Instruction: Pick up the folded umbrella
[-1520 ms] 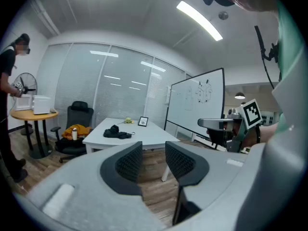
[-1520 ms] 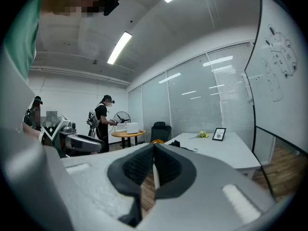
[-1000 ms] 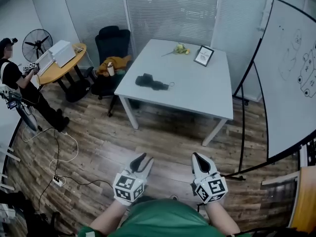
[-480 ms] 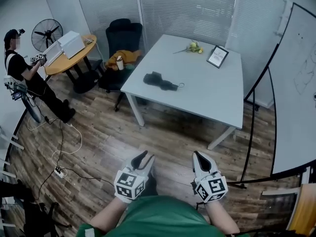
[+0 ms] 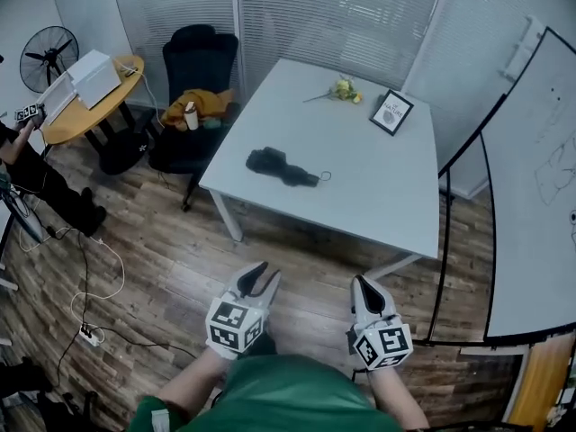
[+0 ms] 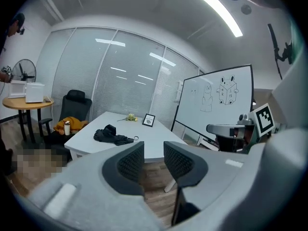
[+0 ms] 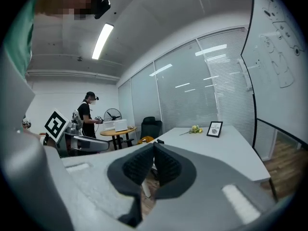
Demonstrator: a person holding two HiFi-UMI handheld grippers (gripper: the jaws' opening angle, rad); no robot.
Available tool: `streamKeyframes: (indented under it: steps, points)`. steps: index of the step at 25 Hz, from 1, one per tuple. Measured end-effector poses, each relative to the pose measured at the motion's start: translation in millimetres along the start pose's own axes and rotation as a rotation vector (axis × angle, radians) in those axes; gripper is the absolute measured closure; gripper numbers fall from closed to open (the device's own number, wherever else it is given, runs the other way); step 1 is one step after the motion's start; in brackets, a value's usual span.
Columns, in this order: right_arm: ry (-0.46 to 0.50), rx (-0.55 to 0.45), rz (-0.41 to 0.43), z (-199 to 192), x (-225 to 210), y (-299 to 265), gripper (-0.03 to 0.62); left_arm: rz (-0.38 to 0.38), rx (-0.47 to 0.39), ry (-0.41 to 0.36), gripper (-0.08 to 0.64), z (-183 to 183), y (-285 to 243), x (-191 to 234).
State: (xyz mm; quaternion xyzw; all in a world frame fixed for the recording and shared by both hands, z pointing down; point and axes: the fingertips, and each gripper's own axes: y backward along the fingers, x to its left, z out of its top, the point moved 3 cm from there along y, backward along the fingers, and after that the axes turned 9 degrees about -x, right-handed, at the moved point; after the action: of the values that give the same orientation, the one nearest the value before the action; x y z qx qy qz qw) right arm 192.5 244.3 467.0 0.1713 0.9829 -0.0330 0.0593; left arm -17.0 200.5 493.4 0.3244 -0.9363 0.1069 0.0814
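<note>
The folded black umbrella [image 5: 281,167] lies on the near left part of the white table [image 5: 378,196], its strap loop pointing right. In the left gripper view the umbrella [image 6: 113,136] rests beyond the jaws, far off. Both grippers are held low over the wooden floor, short of the table's front edge. My left gripper [image 5: 266,273] is open by a small gap with nothing in it [image 6: 153,147]. My right gripper [image 5: 360,282] is shut and empty, its pads pressed together [image 7: 154,147]. From the right gripper view, the jaws hide the umbrella.
A picture frame [image 5: 391,113] and yellow flowers [image 5: 340,89] sit at the table's far side. Left of the table are a black chair [image 5: 193,70] with orange cloth, a round wooden table [image 5: 90,115], a fan [image 5: 47,52] and a person [image 5: 27,165]. A whiteboard [image 5: 540,196] stands right; cables [image 5: 90,331] cross the floor.
The table and umbrella have come closer to both grippers as the person walked forward. Both grippers keep the same pose, left slightly open, right shut.
</note>
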Motion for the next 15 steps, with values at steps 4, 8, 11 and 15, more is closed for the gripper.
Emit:
streamKeyframes:
  steps: [4,8,11,15]
  points:
    - [0.014,0.013,-0.021,3,8,-62,0.589,0.007,-0.026,-0.018,0.425,18,-16,64]
    - [0.064,-0.001,-0.043,18,14,-111,0.589,0.03,-0.012,-0.012,0.425,26,-17,134]
    - [0.084,0.009,-0.04,20,17,-141,0.589,0.014,-0.02,0.021,0.425,36,-29,164]
    - [0.086,0.027,-0.019,18,13,-175,0.589,-0.012,-0.05,0.036,0.425,49,-61,169]
